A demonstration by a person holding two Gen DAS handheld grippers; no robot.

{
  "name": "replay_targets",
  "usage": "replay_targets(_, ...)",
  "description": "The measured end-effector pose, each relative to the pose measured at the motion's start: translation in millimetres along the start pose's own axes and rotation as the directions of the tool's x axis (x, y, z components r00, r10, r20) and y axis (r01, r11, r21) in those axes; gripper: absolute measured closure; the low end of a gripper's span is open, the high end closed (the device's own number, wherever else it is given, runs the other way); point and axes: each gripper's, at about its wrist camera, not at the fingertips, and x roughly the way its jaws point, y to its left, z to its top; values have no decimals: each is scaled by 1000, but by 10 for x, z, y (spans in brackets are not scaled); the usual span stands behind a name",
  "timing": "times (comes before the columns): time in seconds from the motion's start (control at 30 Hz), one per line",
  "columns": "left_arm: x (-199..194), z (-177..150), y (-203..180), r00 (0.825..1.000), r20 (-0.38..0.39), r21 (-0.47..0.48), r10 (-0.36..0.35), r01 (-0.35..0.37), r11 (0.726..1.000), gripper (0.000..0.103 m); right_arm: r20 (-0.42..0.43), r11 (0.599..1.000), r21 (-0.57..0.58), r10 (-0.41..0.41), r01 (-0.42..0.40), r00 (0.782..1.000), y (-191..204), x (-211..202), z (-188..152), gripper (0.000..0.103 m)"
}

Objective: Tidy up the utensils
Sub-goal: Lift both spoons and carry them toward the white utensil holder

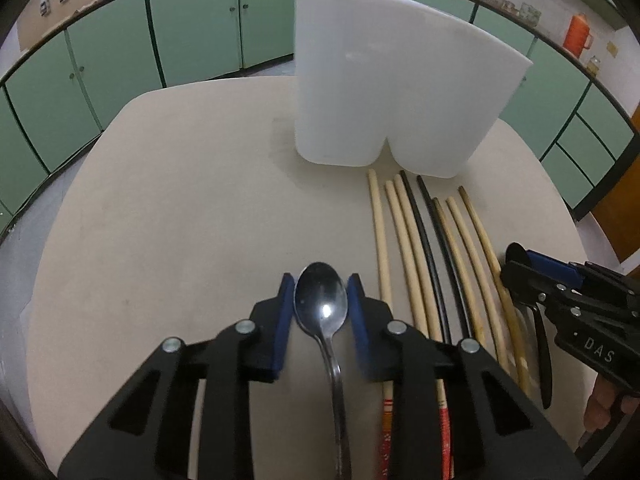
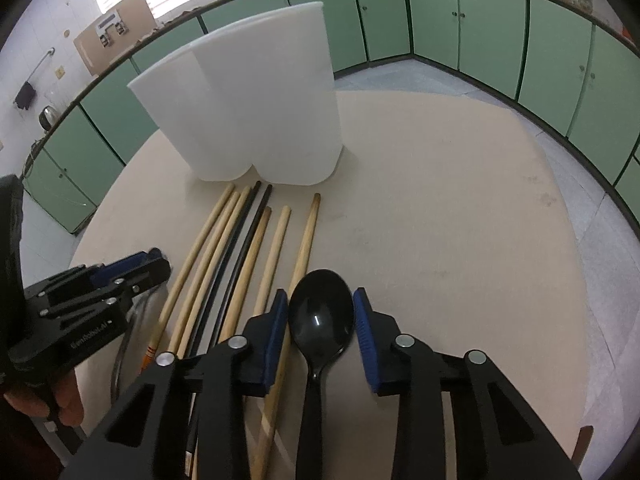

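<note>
1. Steel spoon (image 1: 322, 304) lying bowl-up on the beige table (image 1: 180, 208), bowl between the blue pads of the left gripper (image 1: 322, 304), handle running back under the gripper body.
2. Left gripper parted about as wide as the spoon bowl, pads just beside its edges; contact with the bowl impossible to tell.
3. Black plastic spoon (image 2: 320, 324) framed the same way by the right gripper (image 2: 320, 324) in the right wrist view, bowl forward, handle trailing back between the black arms.
4. Right gripper likewise spread a little wider than the bowl, narrow slivers of gap on both sides, so nothing firmly clamped as far as visible.
5. Row of chopsticks (image 1: 408, 240) laid side by side on the table to the right of the steel spoon: pale wooden ones with two black ones in the middle, tips pointing at the holder.
6. Same chopsticks (image 2: 240, 248) seen left of the black spoon in the right wrist view, the nearest wooden one passing just under the gripper's left pad.
7. White plastic holder (image 1: 384, 92) standing upright beyond the chopstick tips, two rounded lobes at its front, inside hidden from both cameras.
8. Green cupboards (image 1: 192, 20) lining the walls behind.
</note>
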Motion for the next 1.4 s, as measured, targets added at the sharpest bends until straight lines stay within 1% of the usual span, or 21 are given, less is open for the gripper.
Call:
replay_targets(0.13, -60, -30, -79, 1000, 12, 11, -5, 5, 1000, 78, 16, 1000, 1, 12, -12, 1000, -33, -61, -44, 70)
replay_targets(0.17, -54, -7, -42, 1000, 21, 14, -4, 4, 1000, 100, 32, 1000, 4, 15, -15, 999, -53, -109, -44, 70)
replay_targets(0.3, -326, -80, 91, 994, 108, -4, -32, 32, 999, 101, 123, 999, 3, 40, -41, 992, -124, -355, -50, 70)
replay_targets(0.4, -455, -158, 101, 987, 158, 6, -32, 32, 999, 101, 193, 997, -3, 80, -81, 978, -170, -534, -39, 70)
replay_targets(0.43, -467, -178, 124, 986, 164, 4, -34, 33, 999, 101, 199, 996, -5, 83, -84, 976, -170, -553, -36, 70)
replay_targets(0.5, -449, -186, 174, 988, 144, -17, -49, 52, 999, 100, 203, 996, -5, 87, -88, 975, -174, -563, -40, 70)
replay_targets(0.53, -419, -171, 205, 990, 129, -30, -58, 62, 998, 97, 200, 996, -4, 85, -86, 976, -182, -554, -42, 70)
replay_targets(0.57, -397, -152, 260, 991, 123, -37, -59, 64, 997, 97, 198, 996, -2, 84, -86, 977, -192, -557, -46, 70)
replay_targets(0.63, -364, -169, 237, 993, 114, -31, -39, 43, 999, 94, 189, 996, 6, 82, -84, 979, -184, -535, -61, 70)
replay_targets(0.67, -356, -156, 286, 993, 108, -27, -38, 42, 999, 87, 182, 996, 12, 79, -83, 980, -173, -522, -62, 70)
replay_targets(0.7, -331, -158, 288, 995, 96, -28, -42, 44, 999, 68, 176, 996, 17, 78, -82, 981, -157, -497, -79, 70)
replay_targets(0.73, -310, -156, 292, 995, 87, -33, -42, 45, 998, 56, 170, 996, 23, 80, -85, 982, -159, -477, -92, 70)
replay_targets(0.77, -292, -160, 313, 995, 88, -37, -40, 43, 998, 43, 167, 996, 24, 79, -84, 983, -144, -445, -117, 70)
replay_targets(0.8, -296, -167, 307, 995, 94, -37, -37, 40, 999, 41, 164, 996, 24, 79, -84, 983, -139, -423, -139, 70)
replay_targets(0.9, -251, -166, 291, 996, 83, -31, -28, 30, 999, 41, 158, 996, 22, 80, -85, 984, -128, -389, -164, 70)
replay_targets(1.07, -173, -144, 360, 999, 45, -80, 12, -8, 997, 41, 161, 995, 28, 86, -91, 983, -156, -370, -172, 70)
replay_targets(1.2, -177, -166, 363, 998, 38, -87, 43, -40, 995, 41, 162, 995, 30, 85, -91, 983, -172, -352, -172, 70)
replay_targets(1.27, -172, -163, 345, 998, 32, -101, 56, -52, 993, 42, 157, 995, 34, 87, -93, 984, -177, -333, -175, 70)
replay_targets(1.33, -193, -170, 335, 998, 30, -125, 56, -52, 991, 56, 154, 995, 38, 88, -95, 984, -176, -318, -179, 70)
replay_targets(1.37, -209, -177, 331, 998, 32, -132, 46, -42, 990, 71, 153, 995, 40, 89, -96, 984, -178, -310, -181, 70)
replay_targets(1.4, -230, -189, 314, 999, 32, -135, 33, -28, 990, 78, 151, 994, 41, 89, -96, 984, -176, -302, -180, 70)
